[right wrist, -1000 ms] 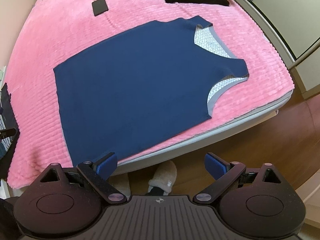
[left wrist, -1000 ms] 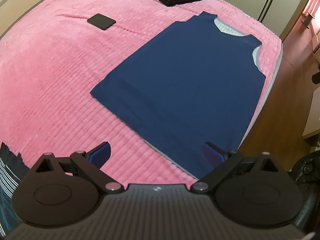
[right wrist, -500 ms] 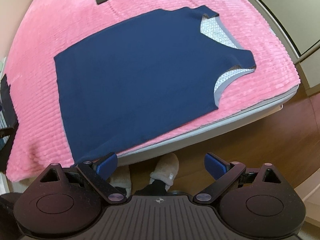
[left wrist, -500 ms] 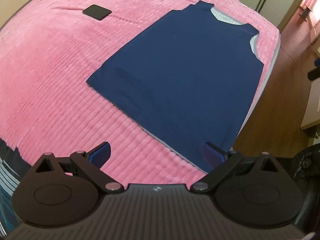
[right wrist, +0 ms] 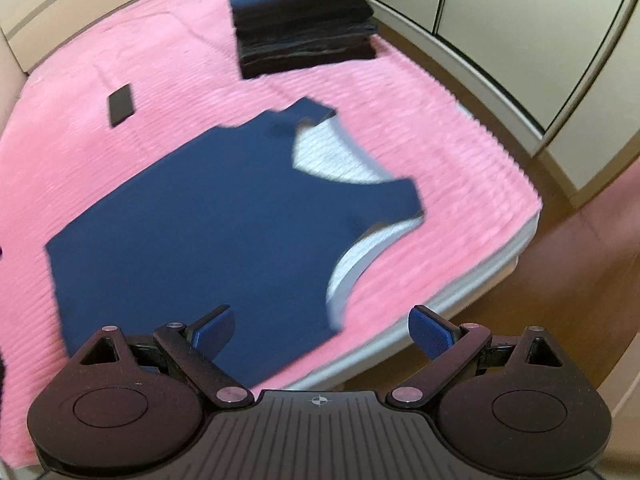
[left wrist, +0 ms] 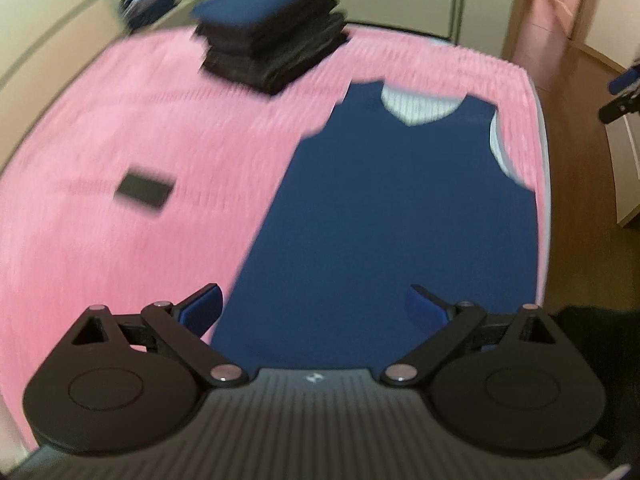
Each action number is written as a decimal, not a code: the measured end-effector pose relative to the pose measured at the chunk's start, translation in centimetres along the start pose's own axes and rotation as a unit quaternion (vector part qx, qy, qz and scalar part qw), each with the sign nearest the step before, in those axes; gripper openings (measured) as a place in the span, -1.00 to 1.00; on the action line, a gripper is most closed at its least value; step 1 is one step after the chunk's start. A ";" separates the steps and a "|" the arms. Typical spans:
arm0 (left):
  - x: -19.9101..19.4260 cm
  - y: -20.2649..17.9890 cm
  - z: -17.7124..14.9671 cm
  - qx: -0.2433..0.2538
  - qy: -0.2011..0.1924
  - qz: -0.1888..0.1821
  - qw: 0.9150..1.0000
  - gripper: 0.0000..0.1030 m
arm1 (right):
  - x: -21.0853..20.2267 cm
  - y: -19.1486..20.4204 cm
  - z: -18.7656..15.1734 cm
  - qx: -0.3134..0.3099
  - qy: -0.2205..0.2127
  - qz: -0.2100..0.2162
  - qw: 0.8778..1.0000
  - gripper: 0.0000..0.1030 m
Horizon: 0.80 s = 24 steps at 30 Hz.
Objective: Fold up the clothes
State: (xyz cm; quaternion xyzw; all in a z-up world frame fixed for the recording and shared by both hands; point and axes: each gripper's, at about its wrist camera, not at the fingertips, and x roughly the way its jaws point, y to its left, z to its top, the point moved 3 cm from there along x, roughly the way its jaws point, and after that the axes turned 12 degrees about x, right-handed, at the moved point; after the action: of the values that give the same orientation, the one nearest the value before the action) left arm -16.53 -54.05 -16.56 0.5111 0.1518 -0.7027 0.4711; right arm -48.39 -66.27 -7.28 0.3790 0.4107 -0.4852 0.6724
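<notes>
the navy sleeveless top (left wrist: 392,208) lies flat and unfolded on the pink ribbed bedcover (left wrist: 120,248), front side up, with its pale grey lining showing at the neckline and at one armhole. in the right wrist view the same top (right wrist: 208,232) runs diagonally, hem toward the lower left, shoulders toward the upper right, close to the bed's near edge. its surface looks smooth; motion blur softens the outlines in both views.

left gripper (left wrist: 314,306): jaws spread wide apart, nothing between the blue pads. it hovers above the hem end of the top, one pad over the garment's left edge, the other over the navy fabric. contact with the cloth cannot be determined.

right gripper (right wrist: 322,328): jaws likewise wide apart and empty. its left pad sits over the lower side of the top; its right pad is over the bed's edge and the wooden floor (right wrist: 540,280) beyond it.

a stack of folded dark clothes (right wrist: 304,20), topped by a navy piece, stands at the far end of the bedcover, well apart from the flat top. a small flat black rectangular object (right wrist: 120,104) lies on the cover, to the left of the garment's shoulders. pale cabinet doors (right wrist: 520,32) stand beyond the bed.
</notes>
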 end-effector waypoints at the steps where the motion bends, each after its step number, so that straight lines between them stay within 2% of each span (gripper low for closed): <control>1: 1.4 0.1 2.0 0.015 -0.004 -0.001 1.000 0.85 | 1.1 -1.0 1.2 -0.001 -0.002 0.001 1.000 0.86; 5: 7.9 0.4 10.0 0.080 -0.019 -0.013 0.997 0.80 | 6.1 -4.8 6.1 -0.009 -0.008 0.007 1.000 0.84; 6: 9.8 0.3 11.8 0.098 -0.020 -0.019 0.995 0.75 | 7.6 -5.7 7.3 -0.011 -0.006 0.010 1.000 0.75; 7: 11.8 0.2 13.6 0.118 -0.019 -0.025 0.993 0.69 | 9.4 -6.6 8.4 -0.011 0.002 0.015 1.000 0.44; 8: 14.0 0.1 15.4 0.140 -0.018 -0.030 0.990 0.66 | 11.1 -7.5 9.4 -0.012 0.009 0.019 1.000 0.34; 10: 18.1 -0.3 18.7 0.184 -0.018 -0.040 0.982 0.58 | 14.3 -9.0 11.0 -0.014 0.020 0.027 0.999 0.34; 13: 24.1 -1.1 22.7 0.251 -0.018 -0.054 0.966 0.47 | 18.5 -10.9 12.5 -0.018 0.033 0.041 0.998 0.33; 15: 27.7 -1.7 25.0 0.293 -0.013 -0.061 0.954 0.31 | 21.0 -12.0 12.9 -0.015 0.047 0.052 0.997 0.19; 16: 29.5 -2.1 26.0 0.315 -0.011 -0.065 0.947 0.22 | 22.3 -12.6 13.1 -0.012 0.054 0.057 0.997 0.03; 20: 35.5 -2.6 29.3 0.382 -0.007 -0.078 0.921 0.00 | 25.5 -14.0 12.9 0.004 0.072 0.083 0.994 0.01; 24: 40.0 -2.8 31.3 0.438 0.004 -0.094 0.894 -0.23 | 26.9 -14.3 12.5 0.004 0.075 0.103 0.992 -0.02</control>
State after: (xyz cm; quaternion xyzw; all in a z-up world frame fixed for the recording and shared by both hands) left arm -38.17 -94.70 -38.24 0.6516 -0.1224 -0.7370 0.1310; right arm -54.70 -90.26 -28.87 0.4576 0.4164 -0.3853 0.6847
